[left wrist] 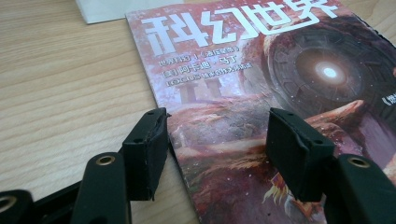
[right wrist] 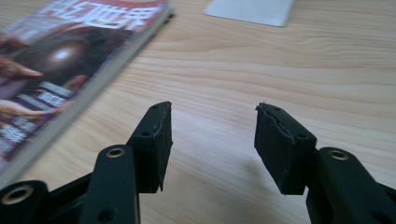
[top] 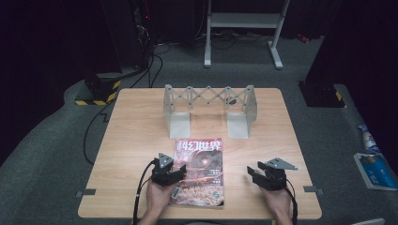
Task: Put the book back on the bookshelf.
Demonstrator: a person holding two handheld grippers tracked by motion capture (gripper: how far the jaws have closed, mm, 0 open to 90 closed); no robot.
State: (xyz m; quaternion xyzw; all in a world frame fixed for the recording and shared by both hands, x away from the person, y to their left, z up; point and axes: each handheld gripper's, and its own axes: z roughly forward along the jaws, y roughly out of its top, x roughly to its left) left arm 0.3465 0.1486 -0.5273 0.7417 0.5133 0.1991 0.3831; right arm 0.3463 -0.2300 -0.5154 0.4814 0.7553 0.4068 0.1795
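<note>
On the near half of the wooden table (top: 136,126), from the high view: a magazine (top: 199,171) lying flat, cover up, red title toward the far side. Left gripper (top: 174,174) at the magazine's left edge, partly over the cover. Right gripper (top: 253,174) well apart to the right, over bare wood. Behind the magazine, a grey folding rack (top: 210,105) standing on two white bases.

Along the left gripper's jaws, in the left gripper view: jaws set wide, nothing between them. Left pad (left wrist: 147,149) just at the magazine's (left wrist: 261,93) spine-side edge, right pad (left wrist: 296,149) above the cover art. Cannot tell whether either pad touches the paper. Corner of a white base (left wrist: 116,9) at the top.

Over bare wood, in the right gripper view: right gripper (right wrist: 212,140) also spread wide and empty. Magazine (right wrist: 70,60) off to the left, its stacked page edge showing some thickness. White base (right wrist: 252,11) farther back.

Judged from the cover's sheen and the thin block of pages: light, floppy rather than stiff, glossy and likely slick under rubber pads. Lying flush on the table, so hard to pinch from above. Probably best taken at the spine edge, where the pages are bound and least likely to fan or sag, perhaps after sliding one edge up or off the table rim. Risk of creasing the cover if nipped at a loose corner.
</note>
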